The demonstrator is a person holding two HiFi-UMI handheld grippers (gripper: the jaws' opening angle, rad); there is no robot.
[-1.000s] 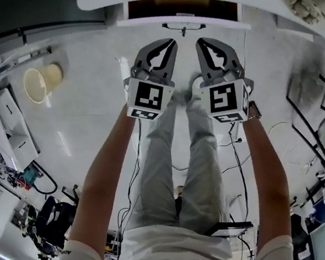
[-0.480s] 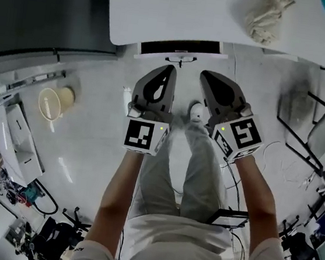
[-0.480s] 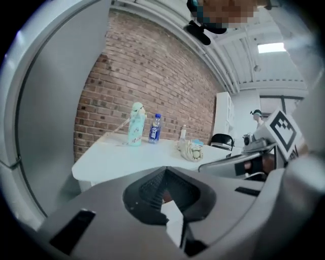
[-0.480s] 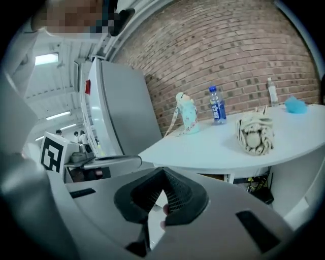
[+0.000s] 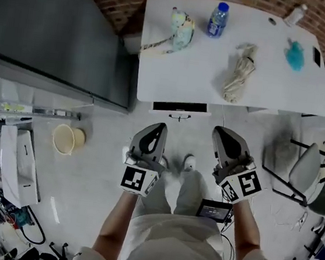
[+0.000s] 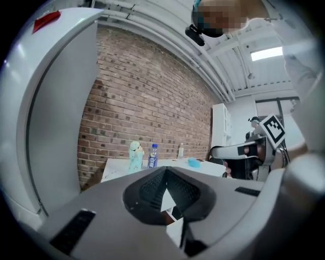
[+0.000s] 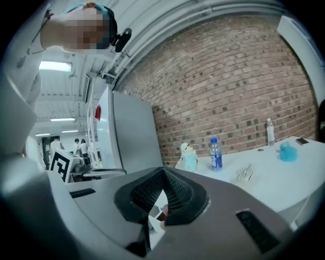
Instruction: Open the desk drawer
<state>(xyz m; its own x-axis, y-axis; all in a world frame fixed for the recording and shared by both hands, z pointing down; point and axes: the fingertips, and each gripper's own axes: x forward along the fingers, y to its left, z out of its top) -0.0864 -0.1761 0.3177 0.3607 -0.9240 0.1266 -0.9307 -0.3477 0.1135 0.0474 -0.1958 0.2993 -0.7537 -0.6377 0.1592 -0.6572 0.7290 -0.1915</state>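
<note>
The white desk (image 5: 176, 69) stands ahead of me. Its drawer (image 5: 180, 107) shows as a dark slot under the front edge, with a white front and a thin dark handle (image 5: 180, 117). My left gripper (image 5: 161, 127) (image 6: 165, 170) is shut and empty, held in the air short of the drawer and slightly left of the handle. Off to the handle's right, my right gripper (image 5: 217, 130) (image 7: 162, 170) hangs shut with nothing in it. Neither gripper touches the drawer. Both gripper views look level across the desk top to a brick wall.
On the desk lie a blue bottle (image 5: 218, 19), a pale green toy (image 5: 181, 28), a beige bundle (image 5: 238, 74), a turquoise thing (image 5: 294, 56) and a clear bottle (image 5: 295, 14). A tall grey cabinet (image 5: 52, 24) stands left, a beige basket (image 5: 66, 139) on the floor, a chair (image 5: 312, 180) right.
Both grippers have risen, staying shut, and spread a little apart. The view has lifted with them, so the whole desk top shows and the drawer looks smaller and farther off.
</note>
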